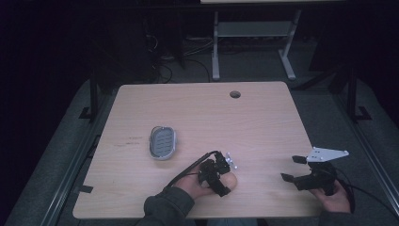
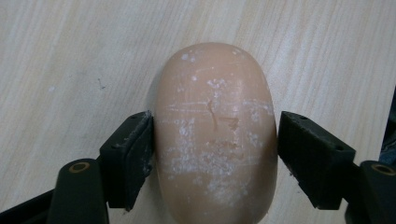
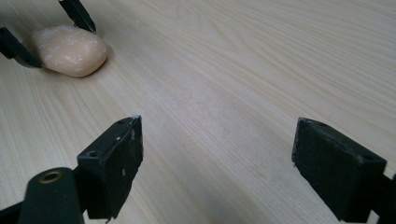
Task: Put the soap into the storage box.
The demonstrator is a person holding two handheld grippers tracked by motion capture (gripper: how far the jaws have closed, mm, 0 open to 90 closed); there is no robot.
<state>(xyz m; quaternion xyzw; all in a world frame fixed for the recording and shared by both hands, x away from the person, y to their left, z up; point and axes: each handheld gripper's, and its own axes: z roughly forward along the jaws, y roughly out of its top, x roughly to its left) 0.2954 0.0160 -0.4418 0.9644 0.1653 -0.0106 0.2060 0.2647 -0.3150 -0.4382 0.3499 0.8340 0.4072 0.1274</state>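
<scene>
– While we have the left tool (image 2: 215,154) straddling the soap (image 2: 215,102), which way does the bar lie for us?

– Its long axis runs straight away from us along the tool's line of sight, so the jaws cross its short width. That is the way we want it: the narrow waist sits between the pads and the rounded ends stick out front and back.

– Are we gripping it?

– We would not call it a grip. In the left gripper view the pad on the left side touches the bar's flank, and the pad on the other side stands a sliver off it, as far as we can make out. So the jaws are partly closed around the soap without clamping it, and the bar lies flat on the surface (image 1: 263,117), near our edge.

– And the right tool (image 3: 217,163)?

– Its jaws are wide apart with nothing between them. It hangs low over bare wood at the right side, well apart from the soap. In its own view the bar lies far off at the upper left.

– So which hand goes on?

– We judge the left one, since it is already at the bar. The grey dish (image 1: 162,142) lies farther from us and to the left of the soap, on the left hand's side. Once the pads bite, we judge the carry runs that way, with the soap's length roughly in line with the dish's.
</scene>
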